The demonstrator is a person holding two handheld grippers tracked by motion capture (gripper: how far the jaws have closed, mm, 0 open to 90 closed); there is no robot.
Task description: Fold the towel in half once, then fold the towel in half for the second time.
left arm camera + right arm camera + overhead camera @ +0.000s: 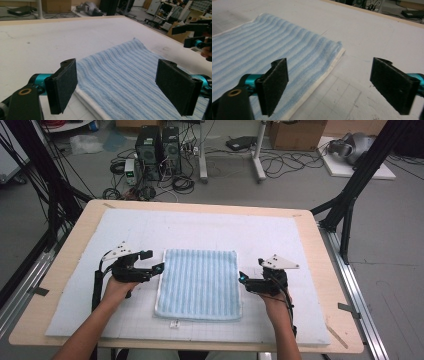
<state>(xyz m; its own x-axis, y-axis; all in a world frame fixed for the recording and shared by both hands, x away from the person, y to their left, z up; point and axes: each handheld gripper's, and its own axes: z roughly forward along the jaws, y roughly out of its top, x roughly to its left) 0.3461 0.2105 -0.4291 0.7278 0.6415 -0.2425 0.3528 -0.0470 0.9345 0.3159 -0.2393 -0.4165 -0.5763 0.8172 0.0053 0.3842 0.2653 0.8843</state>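
Now the folded blue towel (199, 284) lies flat mid-counter toward the near edge, squarely between both grippers, left (152, 261) and right (248, 278), fingers spread wide and empty, each facing a side edge.

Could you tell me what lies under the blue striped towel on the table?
The blue striped towel lies flat on a white mat that covers the wooden table. Whatever sits directly beneath the towel's middle is covered by it.
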